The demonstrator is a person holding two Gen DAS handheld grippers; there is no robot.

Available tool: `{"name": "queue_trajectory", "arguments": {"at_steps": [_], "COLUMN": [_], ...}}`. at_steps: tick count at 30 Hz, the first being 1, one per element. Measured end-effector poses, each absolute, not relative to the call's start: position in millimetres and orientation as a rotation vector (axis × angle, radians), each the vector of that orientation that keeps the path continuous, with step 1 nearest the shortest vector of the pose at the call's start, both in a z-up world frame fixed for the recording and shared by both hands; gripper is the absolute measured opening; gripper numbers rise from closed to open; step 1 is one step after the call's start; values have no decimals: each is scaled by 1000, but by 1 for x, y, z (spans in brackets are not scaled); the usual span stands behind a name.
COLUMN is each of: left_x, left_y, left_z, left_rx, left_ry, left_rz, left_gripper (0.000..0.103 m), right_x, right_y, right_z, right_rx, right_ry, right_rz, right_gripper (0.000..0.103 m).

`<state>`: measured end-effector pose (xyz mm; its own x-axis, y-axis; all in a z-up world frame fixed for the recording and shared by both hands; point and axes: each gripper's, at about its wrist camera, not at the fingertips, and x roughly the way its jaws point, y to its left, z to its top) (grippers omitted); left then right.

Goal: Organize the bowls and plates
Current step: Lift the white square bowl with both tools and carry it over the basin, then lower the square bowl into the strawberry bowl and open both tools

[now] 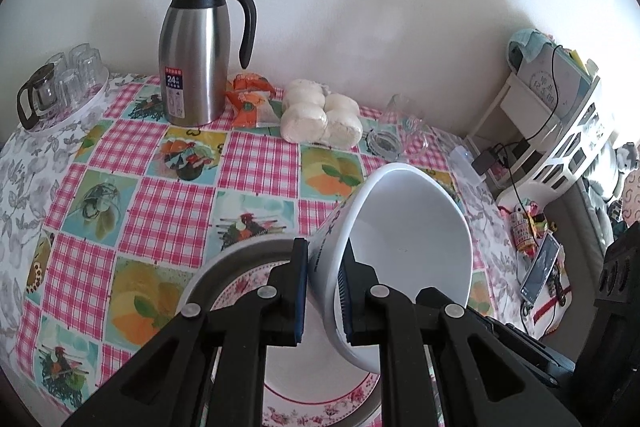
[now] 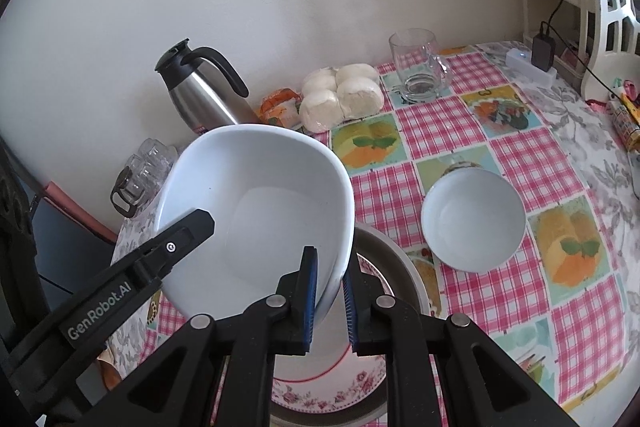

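Observation:
My left gripper (image 1: 325, 293) is shut on the rim of a large white bowl (image 1: 408, 247), held tilted above a floral plate (image 1: 320, 399) that sits in a grey metal dish (image 1: 224, 263). My right gripper (image 2: 330, 301) is shut on the opposite rim of the same bowl (image 2: 256, 211); the left gripper's finger (image 2: 188, 231) shows on its far rim. The floral plate (image 2: 328, 387) and the metal dish (image 2: 400, 263) lie below. A smaller white bowl (image 2: 474, 219) stands alone on the tablecloth to the right.
A steel thermos jug (image 1: 196, 51), snack packets (image 1: 250, 99), bagged buns (image 1: 320, 115) and a glass mug (image 2: 420, 67) line the wall. A tray of glasses (image 1: 64, 83) stands far left. A white rack (image 1: 560, 131), a charger and clutter are at the right.

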<state>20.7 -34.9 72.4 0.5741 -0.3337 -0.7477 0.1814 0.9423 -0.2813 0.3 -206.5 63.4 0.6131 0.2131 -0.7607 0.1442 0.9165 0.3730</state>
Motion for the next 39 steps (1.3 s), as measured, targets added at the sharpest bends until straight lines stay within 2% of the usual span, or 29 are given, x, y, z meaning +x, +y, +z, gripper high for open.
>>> {"name": "queue_trajectory", "arguments": {"at_steps": [39], "left_x": [22], "left_y": [-32], "left_z": [27], "left_rx": [-110], "left_ry": [1115], "left_rz": [-209], "left_gripper": [15], "right_x": [3], "right_y": [-186], "right_z": [22], "right_rx": [372], "right_ry": [1102], "right_rz": [29], "right_gripper": [17]}}
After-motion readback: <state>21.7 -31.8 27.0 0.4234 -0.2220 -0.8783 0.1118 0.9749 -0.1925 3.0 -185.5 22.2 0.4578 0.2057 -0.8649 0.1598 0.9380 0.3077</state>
